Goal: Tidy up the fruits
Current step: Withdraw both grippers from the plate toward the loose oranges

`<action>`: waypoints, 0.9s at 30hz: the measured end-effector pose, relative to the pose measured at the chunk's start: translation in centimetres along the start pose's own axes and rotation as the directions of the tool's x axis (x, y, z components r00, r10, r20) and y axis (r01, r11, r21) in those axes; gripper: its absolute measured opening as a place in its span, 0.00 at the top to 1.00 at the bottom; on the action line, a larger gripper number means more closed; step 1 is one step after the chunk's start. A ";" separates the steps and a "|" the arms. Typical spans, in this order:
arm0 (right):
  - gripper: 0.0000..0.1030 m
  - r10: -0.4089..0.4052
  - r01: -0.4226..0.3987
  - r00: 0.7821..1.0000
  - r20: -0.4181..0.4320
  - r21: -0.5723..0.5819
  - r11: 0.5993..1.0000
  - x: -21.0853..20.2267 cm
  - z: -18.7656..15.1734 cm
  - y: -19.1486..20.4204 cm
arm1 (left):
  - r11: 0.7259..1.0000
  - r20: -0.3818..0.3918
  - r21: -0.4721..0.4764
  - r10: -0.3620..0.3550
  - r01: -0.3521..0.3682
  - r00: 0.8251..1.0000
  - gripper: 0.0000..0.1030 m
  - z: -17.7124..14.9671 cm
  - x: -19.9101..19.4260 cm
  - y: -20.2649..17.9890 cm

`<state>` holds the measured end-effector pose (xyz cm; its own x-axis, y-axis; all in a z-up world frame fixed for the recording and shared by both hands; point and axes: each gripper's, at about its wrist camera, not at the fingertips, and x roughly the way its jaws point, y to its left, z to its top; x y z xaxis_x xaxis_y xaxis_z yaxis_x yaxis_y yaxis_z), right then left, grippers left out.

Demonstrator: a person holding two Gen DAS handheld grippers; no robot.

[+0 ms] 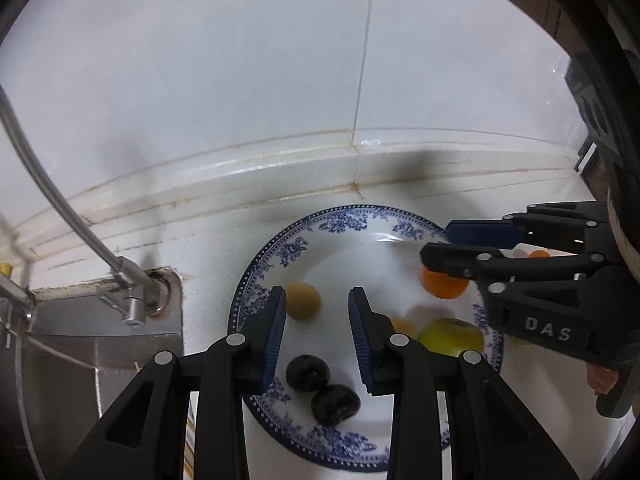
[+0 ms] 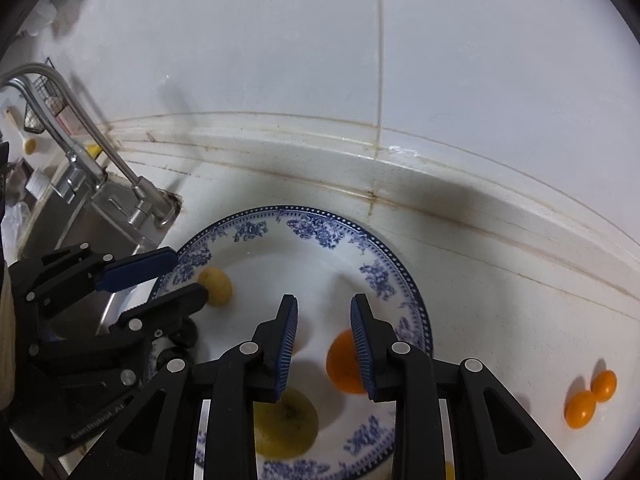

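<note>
A blue-and-white patterned plate (image 1: pixel 280 248) (image 2: pixel 384 272) lies on the white counter. On it are a tan round fruit (image 1: pixel 305 301) (image 2: pixel 218 286), two dark plums (image 1: pixel 307 373) (image 1: pixel 335 403), an orange (image 1: pixel 445 285) (image 2: pixel 344 362), a yellow-green apple (image 1: pixel 450 336) (image 2: pixel 286 424) and a small yellow fruit (image 1: pixel 402 326). My left gripper (image 1: pixel 317 336) (image 2: pixel 176 276) is open and empty above the plate's left part. My right gripper (image 2: pixel 324 344) (image 1: pixel 436 240) is open and empty above the plate, its right finger just over the orange.
Two small orange kumquats (image 2: pixel 580 409) (image 2: pixel 604 385) lie on the counter right of the plate. A steel sink (image 1: pixel 92 344) with a faucet (image 1: pixel 132 280) (image 2: pixel 140 196) is to the left. The tiled wall rises close behind the plate.
</note>
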<state>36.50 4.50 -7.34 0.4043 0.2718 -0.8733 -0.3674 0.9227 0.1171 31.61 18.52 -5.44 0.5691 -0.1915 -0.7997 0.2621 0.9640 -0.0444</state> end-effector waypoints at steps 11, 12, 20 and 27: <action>0.62 -0.050 0.041 0.982 0.184 0.050 0.998 -8.5 -4.4 -1.1 | 0.999 0.157 0.045 -0.012 0.005 0.987 0.58 -1.4 -6.9 -4.8; 0.60 -0.053 0.042 0.978 0.199 0.055 0.998 -9.2 -4.9 -1.3 | 0.999 0.171 0.051 -0.019 0.010 0.985 0.57 -1.6 -7.4 -5.4; 0.53 -0.110 0.078 0.952 0.285 0.122 0.989 -14.9 -8.9 -3.8 | 0.994 0.252 0.107 -0.057 0.031 0.966 0.48 -2.6 -10.6 -10.6; 0.50 -0.183 0.139 0.927 0.327 0.153 0.978 -18.5 -11.7 -6.1 | 0.988 0.254 0.142 -0.100 0.065 0.962 0.42 -3.3 -11.2 -14.8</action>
<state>21.44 -9.36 2.57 0.7158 0.1723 -0.6767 -0.1746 0.9825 0.0654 18.77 7.01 2.17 0.7190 -0.3275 -0.6131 0.4066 0.9135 -0.0111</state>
